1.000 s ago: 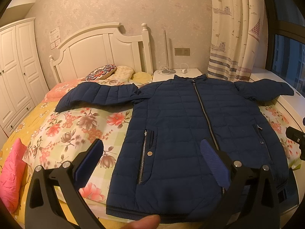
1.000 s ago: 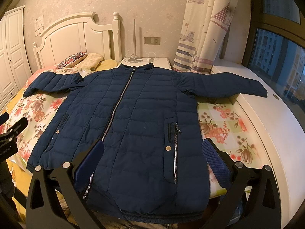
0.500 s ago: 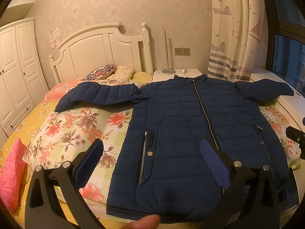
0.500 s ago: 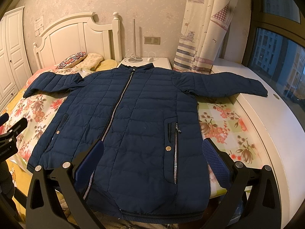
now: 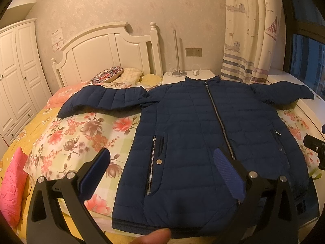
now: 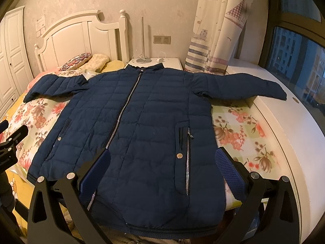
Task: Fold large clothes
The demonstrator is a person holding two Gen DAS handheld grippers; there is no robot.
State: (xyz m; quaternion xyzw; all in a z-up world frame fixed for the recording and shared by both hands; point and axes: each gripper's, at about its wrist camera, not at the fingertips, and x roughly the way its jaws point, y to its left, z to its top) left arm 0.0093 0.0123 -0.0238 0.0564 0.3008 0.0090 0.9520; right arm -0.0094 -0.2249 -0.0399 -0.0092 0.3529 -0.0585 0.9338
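Note:
A navy quilted jacket [image 5: 193,134] lies flat and zipped on the bed, front up, both sleeves spread out sideways; it also shows in the right wrist view [image 6: 146,122]. My left gripper [image 5: 162,170] is open and empty, held above the jacket's lower left part near the hem. My right gripper [image 6: 162,168] is open and empty, held above the jacket's lower right part. Neither touches the jacket. The right sleeve [image 6: 243,87] reaches onto the white window ledge.
The bed has a floral sheet [image 5: 81,132] and pillows [image 5: 113,75] by the white headboard [image 5: 105,46]. A pink cushion [image 5: 12,183] lies at the left. A nightstand [image 6: 156,63], curtain [image 6: 215,30] and white ledge [image 6: 284,132] stand at the right; a wardrobe [image 5: 16,77] at the left.

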